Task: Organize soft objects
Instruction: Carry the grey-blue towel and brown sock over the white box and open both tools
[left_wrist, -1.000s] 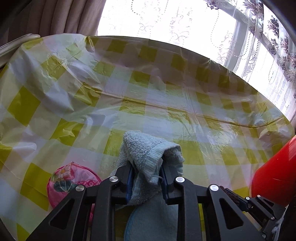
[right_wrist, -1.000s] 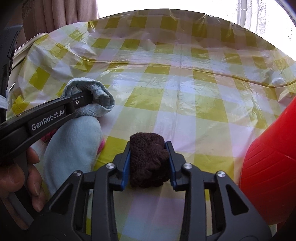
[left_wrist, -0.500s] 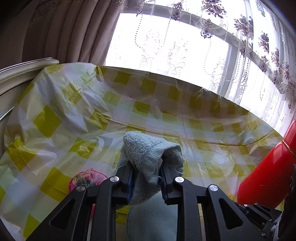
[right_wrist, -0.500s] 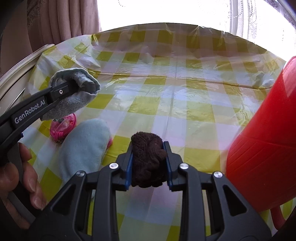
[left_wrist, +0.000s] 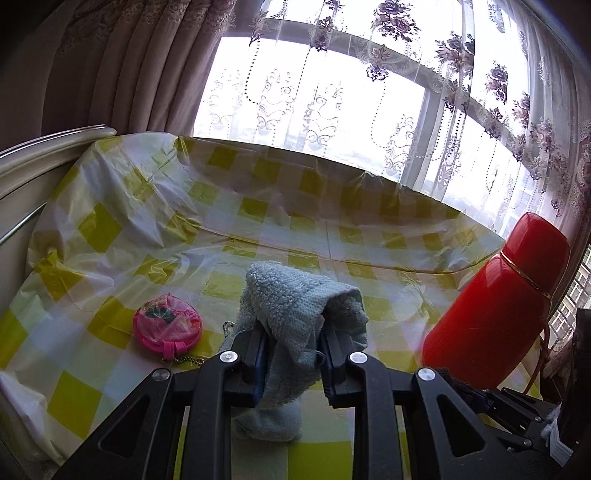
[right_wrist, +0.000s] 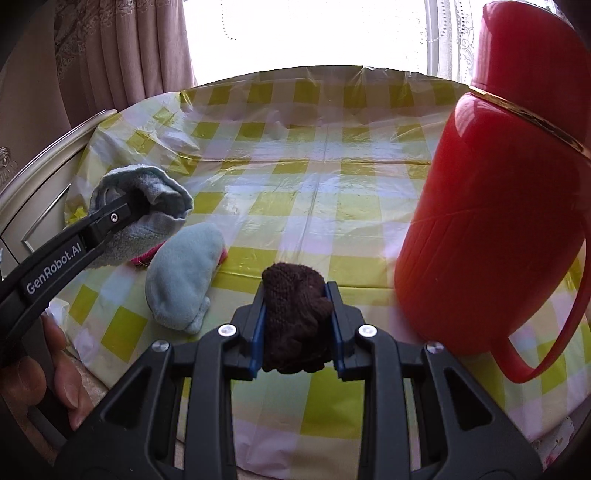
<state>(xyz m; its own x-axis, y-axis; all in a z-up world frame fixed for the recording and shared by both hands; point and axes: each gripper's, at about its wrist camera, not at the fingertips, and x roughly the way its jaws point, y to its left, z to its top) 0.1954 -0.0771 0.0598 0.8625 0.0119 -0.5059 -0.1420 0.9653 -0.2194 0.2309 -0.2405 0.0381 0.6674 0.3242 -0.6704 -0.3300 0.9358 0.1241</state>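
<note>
My left gripper (left_wrist: 291, 339) is shut on a light blue fleece glove (left_wrist: 295, 306) and holds it above the table; its lower end hangs down to the cloth (left_wrist: 269, 421). In the right wrist view the same glove (right_wrist: 147, 206) hangs from the left gripper, with its lower part (right_wrist: 184, 273) resting on the table. My right gripper (right_wrist: 295, 314) is shut on a dark brown knitted item (right_wrist: 295, 317) and holds it above the near edge of the table.
The table has a yellow and white checked plastic cloth (left_wrist: 258, 221). A pink round pouch (left_wrist: 166, 325) lies at the left. A tall red thermos jug (right_wrist: 491, 206) stands at the right, close to my right gripper. Curtains and a window are behind.
Both grippers have lifted and pulled back from the table with their items still held. The pink pouch and the whole red thermos have come into view.
</note>
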